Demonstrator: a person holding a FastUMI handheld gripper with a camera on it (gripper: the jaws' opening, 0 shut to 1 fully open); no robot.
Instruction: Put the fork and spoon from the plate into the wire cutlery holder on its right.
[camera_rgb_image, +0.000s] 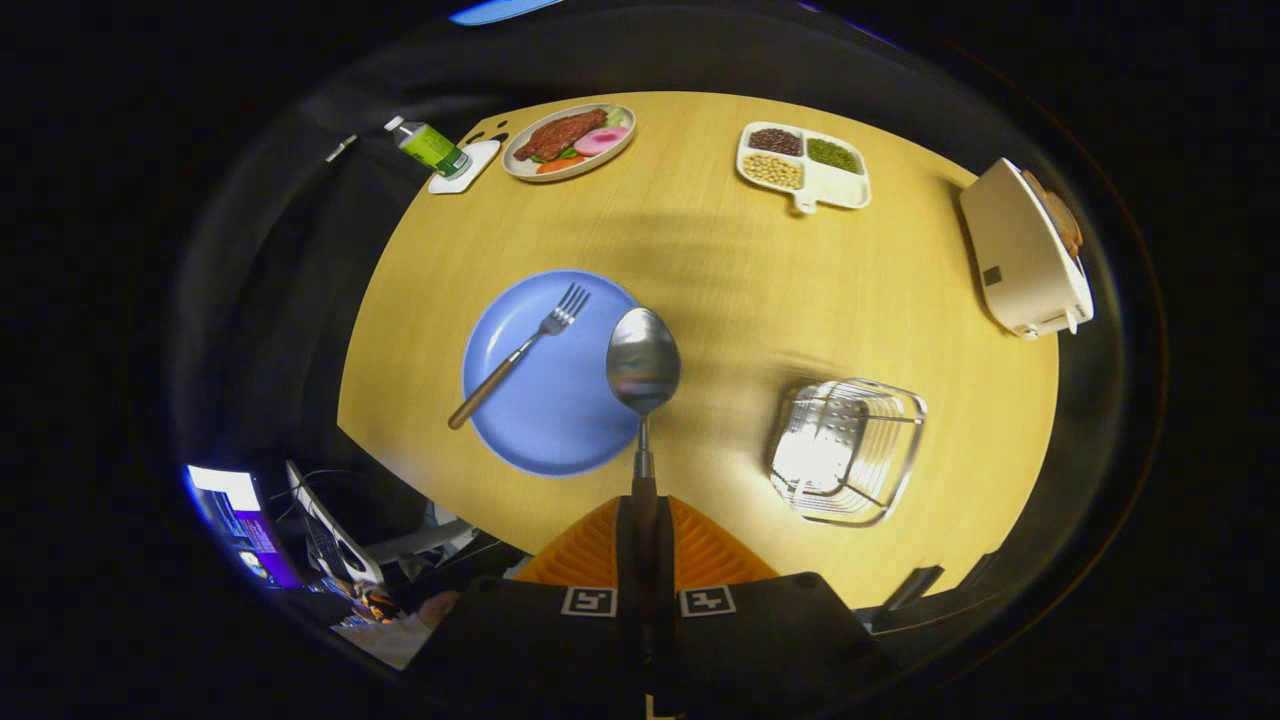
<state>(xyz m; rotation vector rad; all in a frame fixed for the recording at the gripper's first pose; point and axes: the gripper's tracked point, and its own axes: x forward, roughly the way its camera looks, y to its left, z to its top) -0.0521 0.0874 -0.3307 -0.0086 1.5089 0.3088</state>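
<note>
The claw (643, 520) grips the spoon (643, 372) by its slim handle, both ribbed fingers pressed against it, the polished oval bowl raised above the round blue plate's (560, 420) edge. The fork (520, 355), metal tines on a wooden handle, lies slanted across that plate. The shiny wire cutlery holder (850, 450) stands to the right on the smooth pale wood bench (720, 260), well apart from the spoon.

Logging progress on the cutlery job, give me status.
Tongs shut on spoon, bowl pointing ahead, over blue plate rim. Fork on plate. Wire holder ahead right, bare table between.
</note>
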